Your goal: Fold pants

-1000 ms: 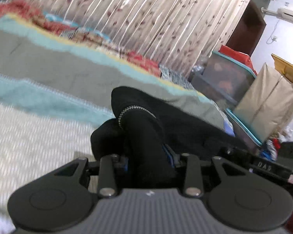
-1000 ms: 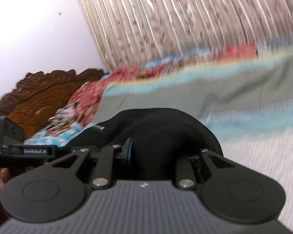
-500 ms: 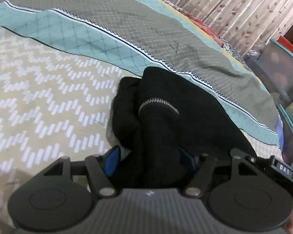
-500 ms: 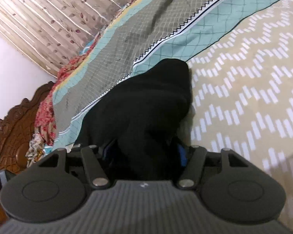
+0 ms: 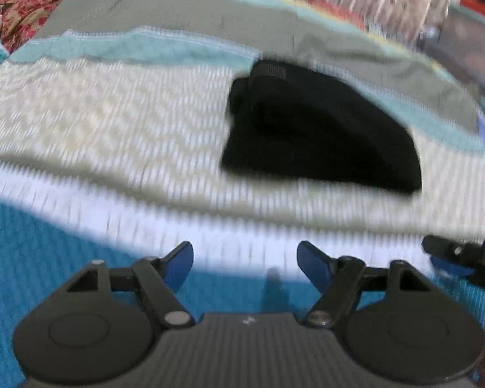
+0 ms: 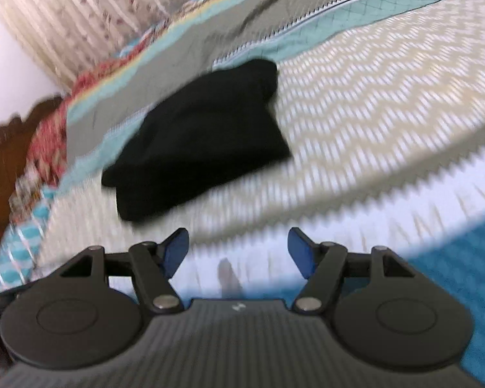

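The black pants lie folded in a compact bundle on the bed, ahead of my left gripper and slightly to the right. The left gripper is open and empty, well short of the pants. In the right wrist view the pants lie ahead and to the left of my right gripper, which is open and empty too. Both views are blurred by motion. The right gripper's body shows at the right edge of the left wrist view.
The bedspread has cream zigzag, teal and grey bands, with a blue band near me. Curtains hang behind the bed. A wooden headboard stands on the left in the right wrist view. Storage boxes stand at the far right.
Both grippers have opened, let go of the pants and pulled back toward me. The pants now lie on the bed on their own.
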A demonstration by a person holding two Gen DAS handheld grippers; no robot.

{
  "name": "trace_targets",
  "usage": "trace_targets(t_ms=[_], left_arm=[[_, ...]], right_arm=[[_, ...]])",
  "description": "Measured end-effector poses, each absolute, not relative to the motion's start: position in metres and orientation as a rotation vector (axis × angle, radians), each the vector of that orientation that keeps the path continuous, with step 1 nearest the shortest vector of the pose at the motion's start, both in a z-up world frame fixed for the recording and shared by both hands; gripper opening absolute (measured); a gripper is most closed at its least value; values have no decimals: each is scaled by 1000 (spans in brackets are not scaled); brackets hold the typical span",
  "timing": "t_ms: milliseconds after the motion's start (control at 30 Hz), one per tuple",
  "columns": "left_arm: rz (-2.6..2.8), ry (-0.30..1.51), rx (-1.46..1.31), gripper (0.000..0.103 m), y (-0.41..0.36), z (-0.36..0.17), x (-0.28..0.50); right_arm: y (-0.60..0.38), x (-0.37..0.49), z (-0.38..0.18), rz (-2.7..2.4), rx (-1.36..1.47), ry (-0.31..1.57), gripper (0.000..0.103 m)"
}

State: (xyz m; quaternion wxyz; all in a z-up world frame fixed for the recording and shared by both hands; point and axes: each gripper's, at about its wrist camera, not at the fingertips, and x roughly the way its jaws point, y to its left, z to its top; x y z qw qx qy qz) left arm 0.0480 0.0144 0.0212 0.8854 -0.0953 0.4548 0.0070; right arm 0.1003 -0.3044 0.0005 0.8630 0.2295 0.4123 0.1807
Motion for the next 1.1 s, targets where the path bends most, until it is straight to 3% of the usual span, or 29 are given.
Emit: trace_targets(t_ms=[167, 267, 500, 867, 1100], left_arm=[[43, 1032, -146, 73, -7, 11, 3], [63, 1042, -109, 78, -17, 10, -19], [86, 1052, -53, 103, -32, 3, -55], [90, 1056, -38, 103, -34, 4, -74], [92, 1060, -49, 103, -33, 2, -71]], right_arm=[[-302, 35, 0, 364, 415, 878, 71], [-303, 2, -2, 356, 391, 890, 74], [-303, -39, -3, 299, 396, 914, 86], [-301, -40, -9, 293, 423, 955, 103], [-303, -41, -11, 305, 443, 951, 103]])
